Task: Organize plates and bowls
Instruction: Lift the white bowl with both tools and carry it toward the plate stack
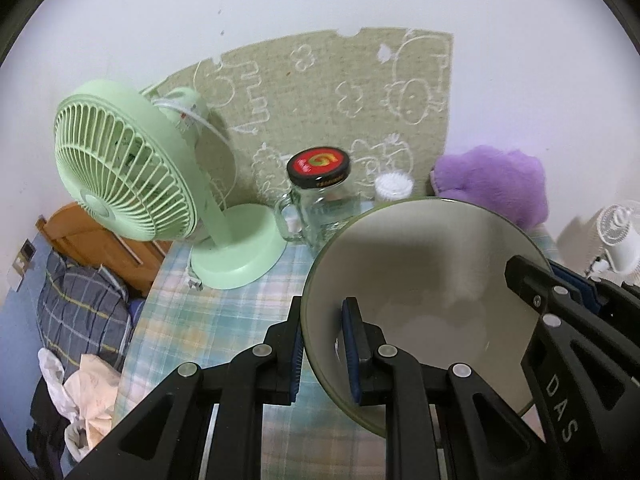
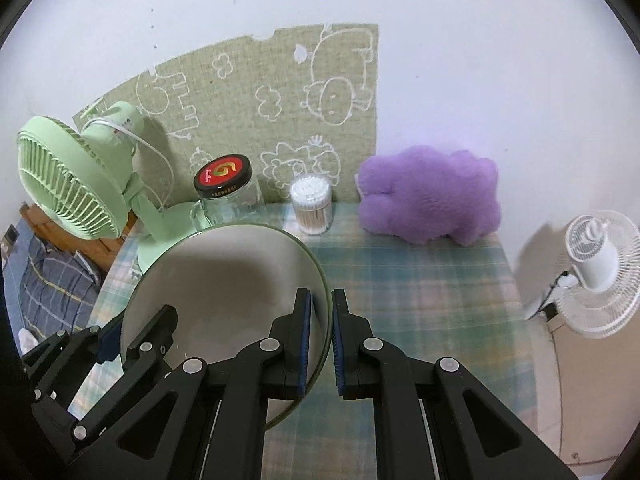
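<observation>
Grey-green bowl (image 1: 424, 280) is clamped between both my claws, clear of the plaid tablecloth (image 2: 420, 280). My left gripper (image 1: 324, 312) has its blue pads (image 1: 352, 344) pinching the bowl's left rim, one finger inside, one outside. My right gripper (image 2: 320, 304) does the same on the right rim; both are closed tight on the wall of the bowl, which sits tilted with its inside facing me. Just past the bowl: a glass mug-jar (image 2: 228, 196) with a black and red lid, and a mint-green desk fan (image 1: 132, 164) to its left. Right of the jar, a clear tub of cotton swabs (image 2: 312, 204), then a purple plush cushion (image 2: 432, 200) at the far right of the table. A beige mat with white doodles (image 2: 280, 92) leans on the far wall. A white fan (image 2: 596, 268) stands off the table's right edge; bedding (image 1: 80, 308) lies off to the left.
</observation>
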A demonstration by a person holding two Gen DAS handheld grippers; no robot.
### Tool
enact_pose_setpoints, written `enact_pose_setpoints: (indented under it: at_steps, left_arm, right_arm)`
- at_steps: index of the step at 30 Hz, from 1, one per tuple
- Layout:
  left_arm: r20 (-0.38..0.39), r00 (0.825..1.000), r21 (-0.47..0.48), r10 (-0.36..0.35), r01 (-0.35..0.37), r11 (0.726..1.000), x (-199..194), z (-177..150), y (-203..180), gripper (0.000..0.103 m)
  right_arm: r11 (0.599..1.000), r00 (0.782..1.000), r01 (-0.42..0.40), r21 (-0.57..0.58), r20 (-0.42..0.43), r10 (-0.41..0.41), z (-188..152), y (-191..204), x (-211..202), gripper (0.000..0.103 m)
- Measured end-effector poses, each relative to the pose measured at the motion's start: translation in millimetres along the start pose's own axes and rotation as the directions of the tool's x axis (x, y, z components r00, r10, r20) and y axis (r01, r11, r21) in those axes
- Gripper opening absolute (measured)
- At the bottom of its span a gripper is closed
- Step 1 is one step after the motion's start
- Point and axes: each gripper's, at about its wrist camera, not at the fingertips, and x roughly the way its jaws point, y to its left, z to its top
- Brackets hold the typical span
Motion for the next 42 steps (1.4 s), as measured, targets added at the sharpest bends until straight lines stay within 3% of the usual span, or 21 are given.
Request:
enact_pose_setpoints:
  at_steps: [13, 28, 42]
  left_arm:
    - [0.049, 0.994, 0.049, -0.096, 0.094, 0.994, -60.7, -20.2, 10.2, 0.015]
    - [0.043, 0.988, 0.034, -0.146, 0.144, 0.989, -102.4, -68.7, 46.3, 0.016]
    - [0.016, 0.984, 0.096, -0.179, 0.177, 0.98, -124.2, -121.1, 64.2, 0.016]
  right_arm:
    - [0.993, 0.993, 0.11, 0.045, 0.027, -0.111, -25.5, 10.1, -73.1, 0.013]
    - [0.989, 0.989, 0.143, 0.038, 0.033, -0.144, -70.4, 54.9, -127.6, 0.013]
    - [0.985, 0.987, 0.158, 0.073, -0.013, -0.158, -133.8, 79.9, -154.7, 0.013]
